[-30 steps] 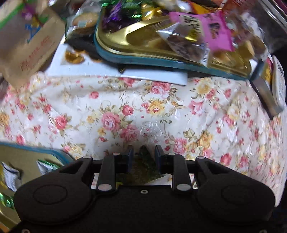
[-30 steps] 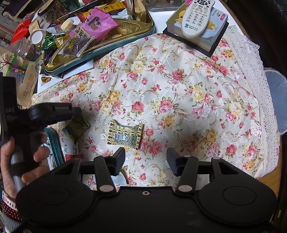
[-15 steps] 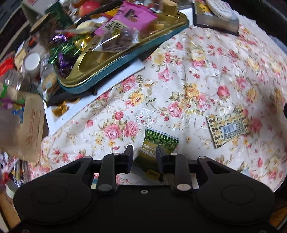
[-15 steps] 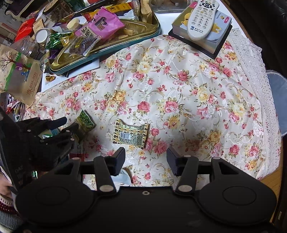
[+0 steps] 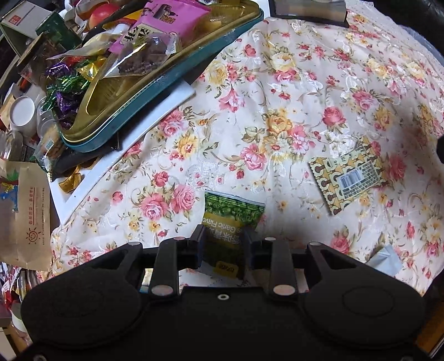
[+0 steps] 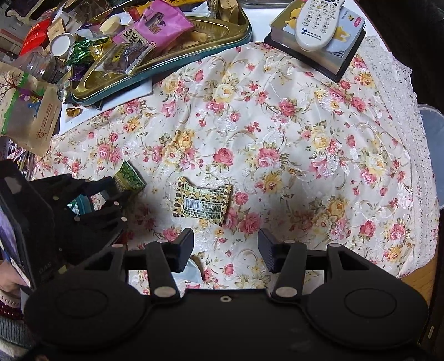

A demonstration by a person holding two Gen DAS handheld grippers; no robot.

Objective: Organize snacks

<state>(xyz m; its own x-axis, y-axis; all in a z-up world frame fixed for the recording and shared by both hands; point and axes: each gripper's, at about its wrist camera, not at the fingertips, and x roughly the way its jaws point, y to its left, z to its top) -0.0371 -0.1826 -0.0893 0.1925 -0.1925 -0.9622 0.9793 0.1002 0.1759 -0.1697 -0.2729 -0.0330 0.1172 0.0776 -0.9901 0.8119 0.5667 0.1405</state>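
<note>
A green garlic-pea packet (image 5: 233, 213) lies flat on the floral cloth (image 5: 291, 91), its near end between the fingers of my left gripper (image 5: 223, 241). The jaws are opening, and thin gaps show on both sides of the packet. From the right wrist view the left gripper (image 6: 119, 188) sits at the left with the green packet (image 6: 130, 177) poking out past it. A yellow patterned packet (image 6: 202, 201) lies barcode up in the middle of the cloth. Just short of it, my right gripper (image 6: 224, 247) hovers open, holding nothing.
A gold tray with a teal rim (image 6: 169, 73), piled with sweets and packets, sits at the back left. A brown paper bag (image 6: 30, 116) stands left of it. A remote control (image 6: 316, 22) rests on a boxed stack at the back right. A lace edge (image 6: 416, 155) marks the cloth's right side.
My left gripper has rolled and shifted, so its view swung round to the cloth's middle. Its jaws have widened around the green packet, which now lies on the cloth. The right gripper stayed still.
</note>
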